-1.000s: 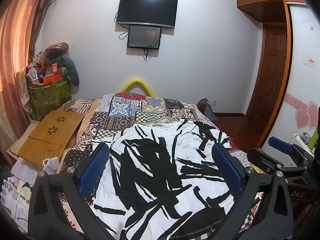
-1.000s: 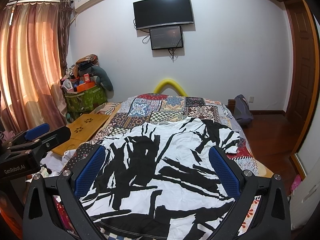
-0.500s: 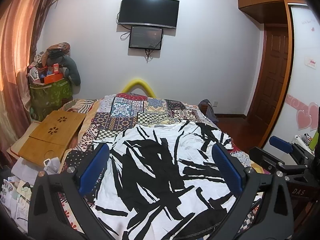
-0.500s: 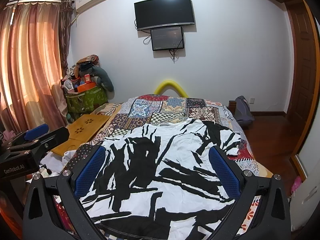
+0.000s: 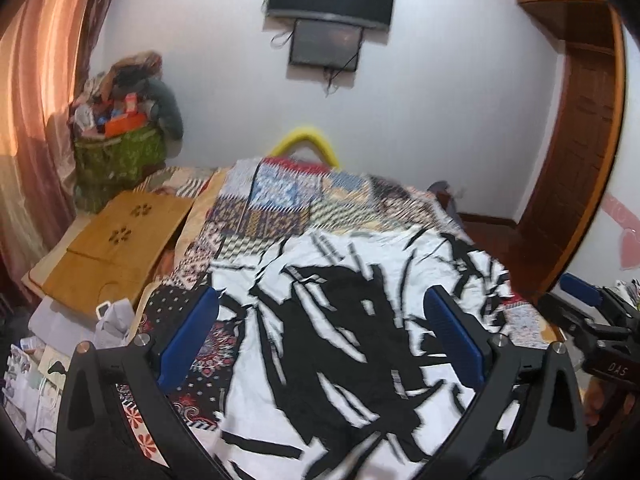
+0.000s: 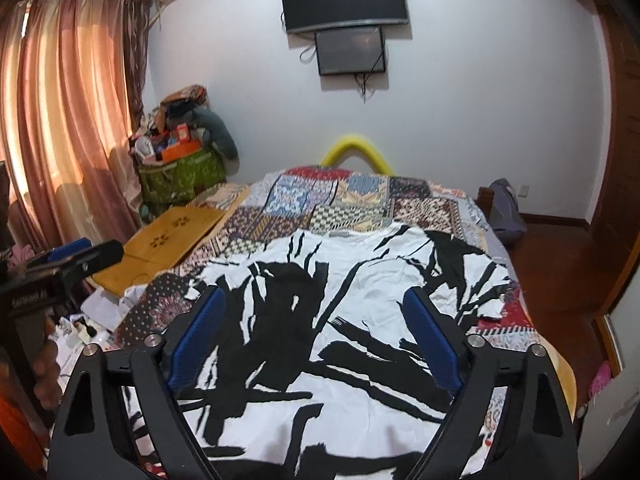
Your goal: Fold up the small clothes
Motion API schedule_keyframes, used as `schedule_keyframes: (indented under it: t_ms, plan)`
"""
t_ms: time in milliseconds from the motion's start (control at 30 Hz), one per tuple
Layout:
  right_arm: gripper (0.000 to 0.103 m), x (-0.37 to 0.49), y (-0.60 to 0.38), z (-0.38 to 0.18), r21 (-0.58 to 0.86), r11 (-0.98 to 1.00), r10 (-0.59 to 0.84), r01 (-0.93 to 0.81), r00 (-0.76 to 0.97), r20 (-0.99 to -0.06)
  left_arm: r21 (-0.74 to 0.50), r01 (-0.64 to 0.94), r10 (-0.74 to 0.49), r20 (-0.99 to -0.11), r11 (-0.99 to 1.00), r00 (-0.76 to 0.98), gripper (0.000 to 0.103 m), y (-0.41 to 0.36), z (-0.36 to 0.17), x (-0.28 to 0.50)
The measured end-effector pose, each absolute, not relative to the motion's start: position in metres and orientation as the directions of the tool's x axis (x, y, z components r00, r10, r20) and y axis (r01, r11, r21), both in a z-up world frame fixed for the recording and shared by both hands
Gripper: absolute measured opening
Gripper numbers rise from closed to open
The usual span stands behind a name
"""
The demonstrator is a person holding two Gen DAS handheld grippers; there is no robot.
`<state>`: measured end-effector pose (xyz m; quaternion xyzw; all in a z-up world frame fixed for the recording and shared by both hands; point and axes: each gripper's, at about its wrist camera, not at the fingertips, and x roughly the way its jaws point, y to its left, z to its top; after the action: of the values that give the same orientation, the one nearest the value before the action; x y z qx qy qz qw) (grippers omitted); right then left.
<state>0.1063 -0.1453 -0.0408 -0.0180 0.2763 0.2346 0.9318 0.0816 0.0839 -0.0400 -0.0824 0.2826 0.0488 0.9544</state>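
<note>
shirt: my black-and-white shirt [image 6: 344, 320] lies spread flat on the patchwork bed cover [image 6: 320, 208], collar toward the far end, hem nearest me
weight: I judge it light, a thin woven or jersey cloth, nothing to strain my wrists
stiffness: soft and limp; I expect it to sag and drape wherever it is not held, so two holds are better than one
slip: probably little slip on the quilted cover, though it may drag and wrinkle if I pull low along it
left tongs [image 5: 320, 336]: open wide, nothing between the blue pads, hovering over the shirt's left half; this view is blurred
right tongs [image 6: 316, 332]: open with the jaws just having been closing a little, nothing pinched yet, above the shirt's middle
where to take hold: I would pinch the near hem corners or a sleeve edge [image 6: 492, 276], a single layer at the border, not the middle
risk: catching the bed cover together with the shirt
</note>
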Motion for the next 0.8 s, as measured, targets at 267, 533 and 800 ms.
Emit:
schedule_keyframes:
  t_ms: [267, 533, 800]
  plan:
    - [0.076, 0.166, -0.136, -0.067, 0.128, 0.865, 0.455, -0.486, 0.649, -0.61, -0.152, -0.254, 0.069, -0.718, 0.955, 0.693, 0.103, 0.161, -0.096, 0.152]
    - [0.068, 0.225, -0.121, -0.098, 0.156, 0.847, 0.456, -0.508, 0.543, -0.705, -0.226, -0.331, -0.02, -0.851, 0.916, 0.525, 0.101, 0.222, -0.166, 0.212]
    - [0.063, 0.267, -0.095, -0.128, 0.136, 0.815, 0.446, -0.563, 0.46, -0.768, -0.379, -0.381, -0.232, -0.896, 0.843, 0.378, 0.081, 0.243, -0.232, 0.243]
